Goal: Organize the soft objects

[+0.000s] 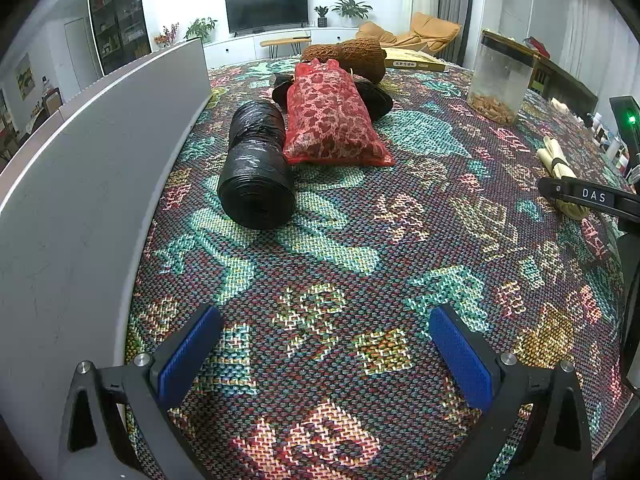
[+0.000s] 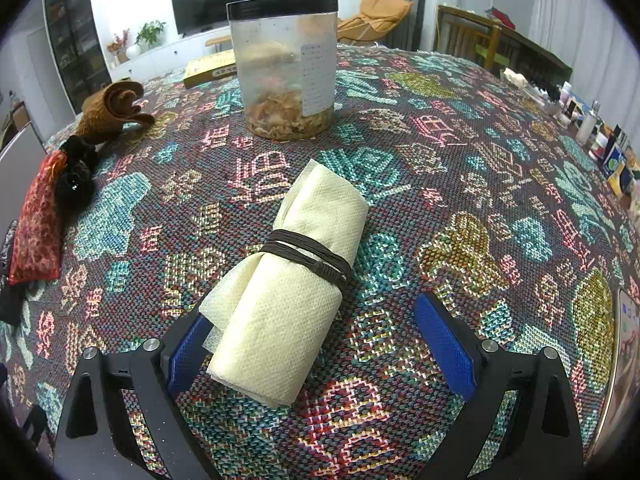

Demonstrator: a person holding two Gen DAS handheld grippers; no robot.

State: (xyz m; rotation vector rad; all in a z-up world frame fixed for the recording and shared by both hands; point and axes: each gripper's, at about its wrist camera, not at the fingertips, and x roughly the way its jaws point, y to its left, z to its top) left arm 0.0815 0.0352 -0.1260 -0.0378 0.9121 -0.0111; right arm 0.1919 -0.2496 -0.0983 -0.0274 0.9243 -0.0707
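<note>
While both grippers hover over the patterned cloth (image 1: 360, 220):
Left gripper (image 1: 325, 350): jaws apart, holding nothing.
Right gripper (image 2: 320, 342): jaws apart around the near end of the cream roll (image 2: 288, 284).

Two black handheld grippers with blue finger pads

The left gripper (image 1: 324, 350) has angular matte-black fingers with triangular cut-outs, round silver screw heads at the joints, and ribbed royal-blue pads (image 1: 188, 350) on the inner faces. The right gripper (image 2: 320, 344) is built the same: black frame, silver screws, textured blue pads (image 2: 444, 344). From the left wrist view, its body carries a white "DAS" label (image 1: 594, 195) and a lit green LED (image 1: 631, 119).
</note>
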